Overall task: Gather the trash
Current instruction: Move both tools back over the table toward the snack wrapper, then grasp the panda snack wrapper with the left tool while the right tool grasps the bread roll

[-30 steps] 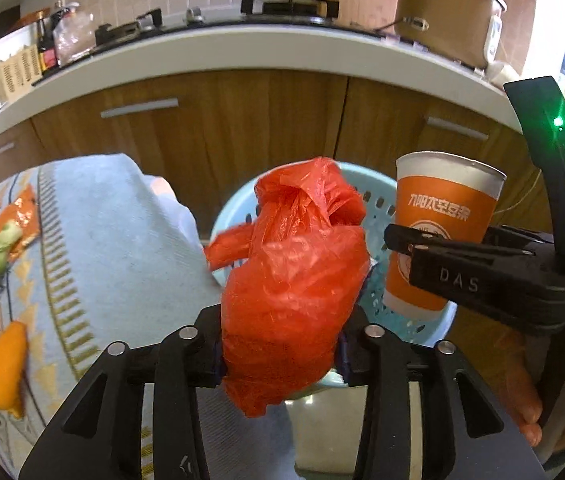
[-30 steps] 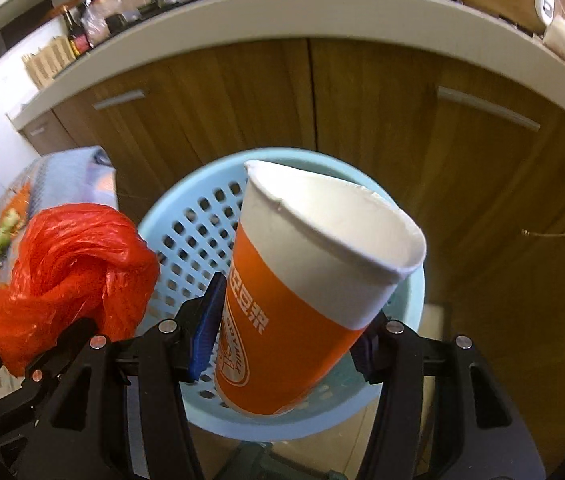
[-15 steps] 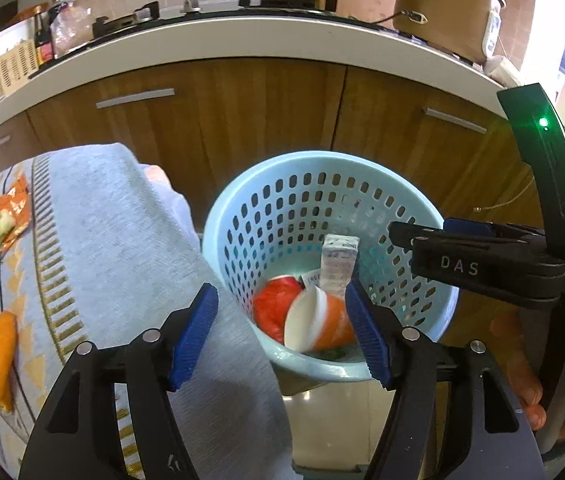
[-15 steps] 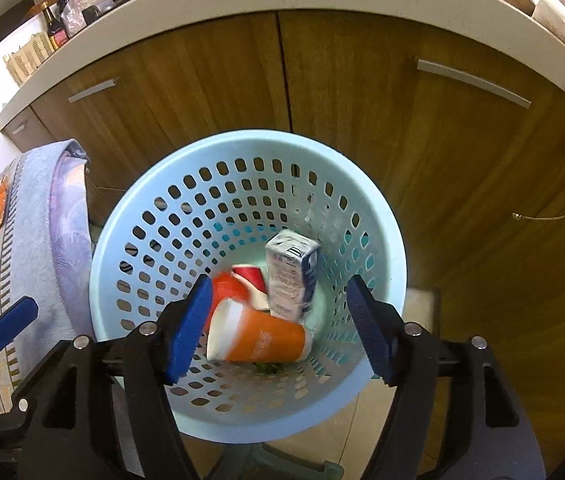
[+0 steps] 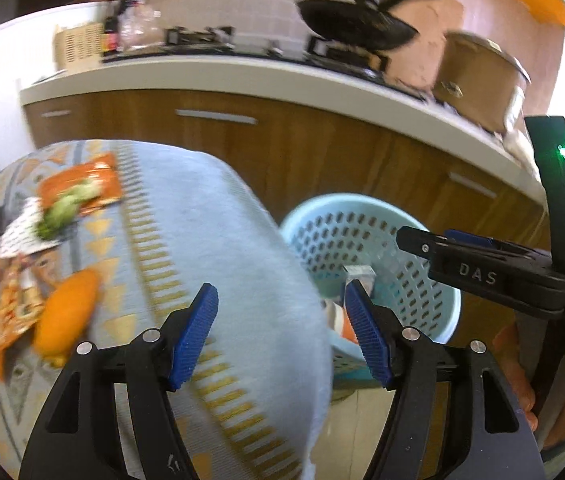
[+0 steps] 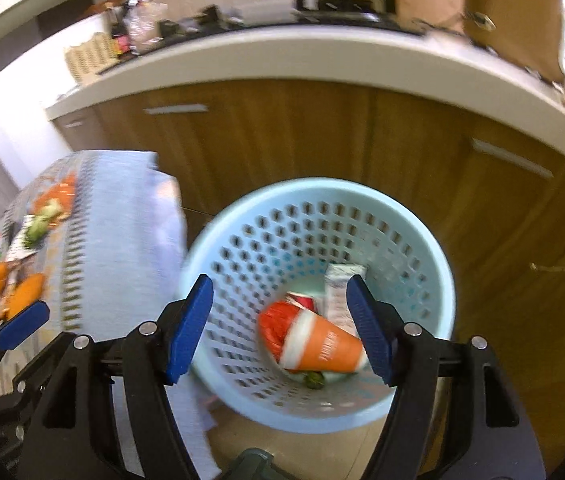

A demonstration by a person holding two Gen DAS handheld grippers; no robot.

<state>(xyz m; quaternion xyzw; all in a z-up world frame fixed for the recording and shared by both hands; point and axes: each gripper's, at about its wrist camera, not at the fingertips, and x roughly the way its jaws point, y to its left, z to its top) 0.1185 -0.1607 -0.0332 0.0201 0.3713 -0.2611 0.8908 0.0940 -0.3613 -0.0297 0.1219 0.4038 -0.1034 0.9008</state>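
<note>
Left claw [image 5: 278, 336]: jaws just opened, wide, empty. Right claw [image 6: 278, 330]: same. Orange cup [image 6: 322, 348], red bag [image 6: 272, 326], carton [image 6: 338, 294] in blue basket [image 6: 410, 216]; left view hides most. Counter [image 5: 186, 216] scraps at 9 o'clock blurred.

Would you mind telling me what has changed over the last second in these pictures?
Both loads were let go. The left gripper dropped the red bag and the right gripper dropped the orange cup; both now lie in the blue basket beside the carton. Both jaws have just opened and hold nothing, and the left gripper has swung over the tablecloth. The basket and the scraps stayed put.
</note>
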